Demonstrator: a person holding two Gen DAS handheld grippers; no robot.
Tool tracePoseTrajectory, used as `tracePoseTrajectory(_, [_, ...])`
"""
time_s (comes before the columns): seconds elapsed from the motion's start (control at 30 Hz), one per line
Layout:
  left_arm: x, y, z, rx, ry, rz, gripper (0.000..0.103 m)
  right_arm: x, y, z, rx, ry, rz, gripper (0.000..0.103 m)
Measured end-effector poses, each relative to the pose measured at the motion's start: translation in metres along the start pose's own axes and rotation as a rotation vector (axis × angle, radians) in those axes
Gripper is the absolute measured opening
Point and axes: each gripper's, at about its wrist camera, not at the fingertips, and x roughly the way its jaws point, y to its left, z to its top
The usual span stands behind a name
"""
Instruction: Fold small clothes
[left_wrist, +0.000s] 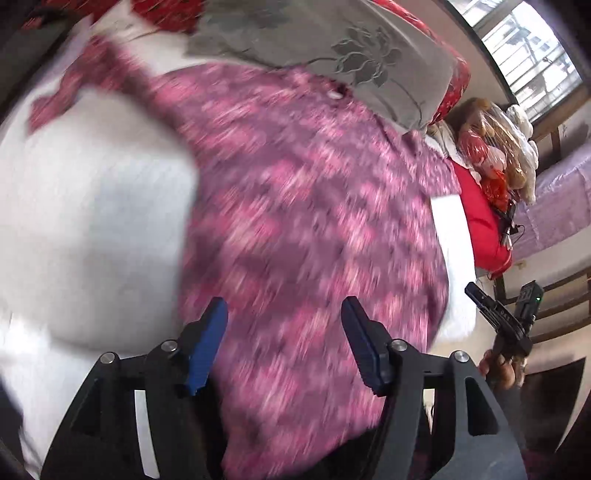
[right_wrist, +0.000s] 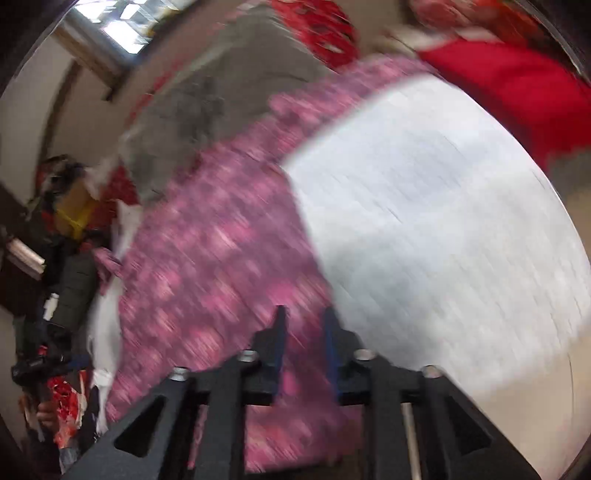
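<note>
Pink garment (left_wrist: 303, 206) flat on white sheet (left_wrist: 92, 206), center frame. L gripper (left_wrist: 284, 343) jaws wide apart, empty. R gripper (right_wrist: 304, 347) jaws part-open, nothing pinched. Step: between folds, prob. Next: re-grab hem at 6 o'clock, fold toward 12.

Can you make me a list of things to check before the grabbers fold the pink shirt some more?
1. Left gripper free: ok, jaws apart, nothing between them.
2. Right gripper free: ok, narrow gap, nothing pinched.
3. Pink shirt on the white sheet: ok, it lies spread there.
4. Shirt lying smooth: cannot tell, both pictures are blurred.
5. Top of the shirt clear: not ok, the grey pillow overlaps it.
6. Right sleeve's place: cannot tell.
</note>
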Motion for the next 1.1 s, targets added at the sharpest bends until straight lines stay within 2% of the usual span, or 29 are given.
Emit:
tracePoseTrajectory(0.07, [0.031, -0.014, 0.025, 0.01, -0.009, 0.044, 0.063, 0.026, 0.015, 0.016, -0.039, -0.003, -0.001, 0.032])
tracePoseTrajectory(0.13, [0.062, -0.023, 0.048, 0.02, -0.035, 0.133, 0.063, 0.059, 0.024, 0.026, -0.057, 0.009, -0.024, 0.032])
tracePoseTrajectory(0.2, [0.088, -0.029, 0.063, 0.03, -0.05, 0.219, 0.063, 0.088, 0.02, 0.035, -0.053, 0.082, -0.08, 0.031])
tracePoseTrajectory(0.23, [0.096, -0.03, 0.067, 0.035, -0.045, 0.262, 0.063, 0.094, 0.019, 0.039, -0.042, 0.097, -0.075, 0.026])
tracePoseTrajectory(0.3, [0.118, -0.027, 0.075, 0.038, -0.018, 0.306, 0.063, 0.084, 0.008, 0.06, 0.01, 0.04, -0.018, 0.026])
tracePoseTrajectory(0.37, [0.13, -0.02, 0.076, 0.02, 0.009, 0.301, 0.063, 0.066, -0.018, 0.094, 0.102, -0.058, -0.013, 0.03])
tracePoseTrajectory(0.4, [0.133, -0.018, 0.076, 0.023, -0.001, 0.304, 0.065, 0.057, -0.042, 0.118, 0.18, -0.113, -0.024, 0.037])
tracePoseTrajectory(0.43, [0.133, -0.018, 0.076, 0.034, -0.018, 0.299, 0.07, 0.051, -0.065, 0.138, 0.25, -0.16, -0.043, 0.045])
tracePoseTrajectory(0.5, [0.134, -0.019, 0.076, 0.063, -0.025, 0.291, 0.075, 0.043, -0.117, 0.179, 0.386, -0.244, -0.109, 0.048])
tracePoseTrajectory(0.63, [0.136, -0.02, 0.073, 0.119, -0.024, 0.274, 0.083, 0.048, -0.199, 0.232, 0.593, -0.307, -0.205, 0.048])
tracePoseTrajectory(0.7, [0.136, -0.019, 0.073, 0.138, -0.023, 0.271, 0.083, 0.063, -0.231, 0.249, 0.701, -0.321, -0.152, 0.048])
tracePoseTrajectory(0.8, [0.136, -0.019, 0.073, 0.153, -0.017, 0.263, 0.083, 0.095, -0.258, 0.271, 0.782, -0.316, -0.089, 0.049])
tracePoseTrajectory(0.9, [0.134, -0.02, 0.074, 0.157, -0.004, 0.262, 0.083, 0.128, -0.269, 0.29, 0.773, -0.298, -0.083, 0.049])
tracePoseTrajectory(1.0, [0.136, -0.024, 0.086, 0.142, -0.006, 0.259, 0.083, 0.147, -0.269, 0.304, 0.744, -0.306, -0.098, 0.058])
tracePoseTrajectory(1.03, [0.136, -0.027, 0.09, 0.139, -0.009, 0.256, 0.083, 0.152, -0.271, 0.306, 0.747, -0.318, -0.091, 0.059])
tracePoseTrajectory(1.07, [0.133, -0.03, 0.097, 0.135, -0.023, 0.244, 0.083, 0.152, -0.274, 0.31, 0.76, -0.329, -0.078, 0.058])
tracePoseTrajectory(1.1, [0.13, -0.032, 0.103, 0.137, -0.039, 0.24, 0.083, 0.148, -0.276, 0.308, 0.783, -0.372, -0.054, 0.044])
